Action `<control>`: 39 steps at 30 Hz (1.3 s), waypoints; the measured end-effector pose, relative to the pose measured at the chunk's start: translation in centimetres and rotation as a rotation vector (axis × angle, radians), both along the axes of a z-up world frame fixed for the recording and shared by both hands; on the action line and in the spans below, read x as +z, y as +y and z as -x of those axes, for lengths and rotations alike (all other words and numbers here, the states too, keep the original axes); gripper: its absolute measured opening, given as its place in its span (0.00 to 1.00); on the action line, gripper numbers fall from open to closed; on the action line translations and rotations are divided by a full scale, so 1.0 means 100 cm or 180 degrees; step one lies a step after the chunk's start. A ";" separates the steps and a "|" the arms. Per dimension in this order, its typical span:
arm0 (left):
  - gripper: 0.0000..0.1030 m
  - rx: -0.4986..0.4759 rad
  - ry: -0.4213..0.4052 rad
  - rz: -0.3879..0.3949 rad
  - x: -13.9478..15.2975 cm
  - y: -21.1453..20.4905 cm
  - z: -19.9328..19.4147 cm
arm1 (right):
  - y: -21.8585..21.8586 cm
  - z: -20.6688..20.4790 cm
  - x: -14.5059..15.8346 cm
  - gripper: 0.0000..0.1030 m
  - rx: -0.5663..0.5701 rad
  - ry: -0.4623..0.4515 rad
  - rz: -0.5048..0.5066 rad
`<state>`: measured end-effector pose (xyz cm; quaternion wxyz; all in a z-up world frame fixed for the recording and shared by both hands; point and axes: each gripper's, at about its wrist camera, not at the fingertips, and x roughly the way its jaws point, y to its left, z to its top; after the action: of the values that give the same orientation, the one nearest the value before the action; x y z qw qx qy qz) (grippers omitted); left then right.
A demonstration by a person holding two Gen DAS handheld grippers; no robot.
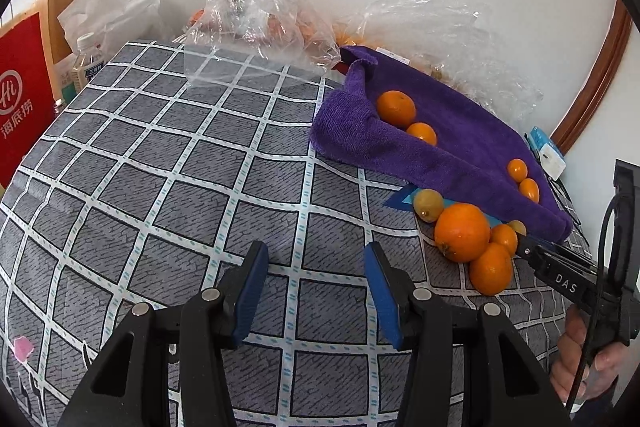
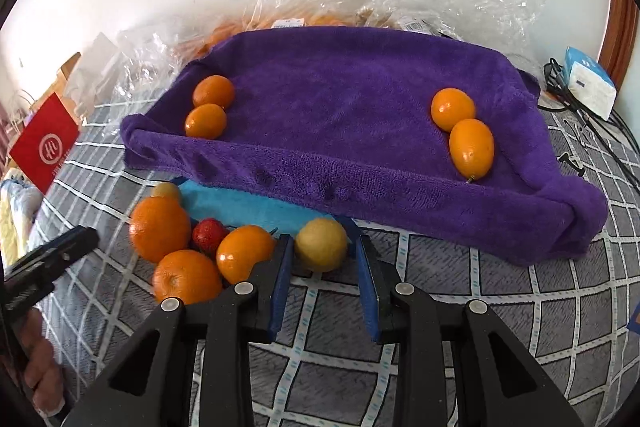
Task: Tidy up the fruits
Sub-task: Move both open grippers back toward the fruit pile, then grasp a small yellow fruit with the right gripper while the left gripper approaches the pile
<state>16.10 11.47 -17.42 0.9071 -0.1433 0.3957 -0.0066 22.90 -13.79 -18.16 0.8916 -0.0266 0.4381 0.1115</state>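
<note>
A purple towel [image 2: 340,67] lines a shallow tray; two oranges [image 2: 213,91] lie at its left end and two oval orange fruits [image 2: 471,149] at its right. In front of it on the checked cloth lies a pile: a big orange [image 2: 160,229], smaller oranges [image 2: 245,253], a red strawberry [image 2: 208,231] and a yellow-green fruit [image 2: 321,245]. My right gripper [image 2: 325,242] is shut on that yellow-green fruit, at the table. My left gripper [image 1: 316,249] stands open over bare cloth, left of the pile [image 1: 462,231], with nothing between its fingers.
Crumpled clear plastic bags [image 1: 260,19] with more fruit sit behind the towel. A red paper bag [image 1: 24,95] and a bottle [image 1: 86,63] stand at the far left. A white-and-blue box [image 2: 588,83] and black cables [image 2: 568,99] lie at the right. A blue cloth [image 2: 248,207] shows under the tray.
</note>
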 end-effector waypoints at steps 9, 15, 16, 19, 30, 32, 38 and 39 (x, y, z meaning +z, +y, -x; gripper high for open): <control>0.52 -0.0009 -0.0030 0.0027 -0.002 0.000 0.000 | -0.014 0.014 0.013 0.27 -0.0111 -0.0192 -0.0076; 0.67 -0.0097 0.0003 -0.0027 -0.001 -0.005 -0.001 | -0.044 0.038 0.023 0.27 -0.0290 -0.0422 0.0127; 0.67 -0.0089 0.0016 -0.0050 -0.001 -0.007 -0.002 | -0.048 0.041 0.023 0.27 -0.0309 -0.0447 0.0190; 0.65 -0.0042 0.0086 -0.0096 0.002 -0.012 -0.002 | -0.058 0.049 0.020 0.27 -0.0302 -0.0456 0.0243; 0.60 -0.0489 -0.0119 0.0150 0.023 -0.057 -0.013 | -0.075 0.054 0.012 0.27 -0.0294 -0.0427 0.0063; 0.60 -0.0541 -0.0119 0.0278 0.024 -0.062 -0.018 | -0.078 0.052 0.011 0.27 -0.0307 -0.0379 0.0007; 0.58 -0.0474 0.0004 0.0364 0.019 -0.079 -0.039 | -0.079 0.049 0.008 0.27 -0.0344 -0.0321 0.0000; 0.58 -0.0466 0.0016 0.0350 0.018 -0.082 -0.042 | -0.079 0.049 0.008 0.27 -0.0346 -0.0314 -0.0008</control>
<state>20.25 3.30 -15.65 0.8940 -0.1635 0.4065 -0.0942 18.03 -21.68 -17.35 0.9169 -0.0071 0.3943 0.0619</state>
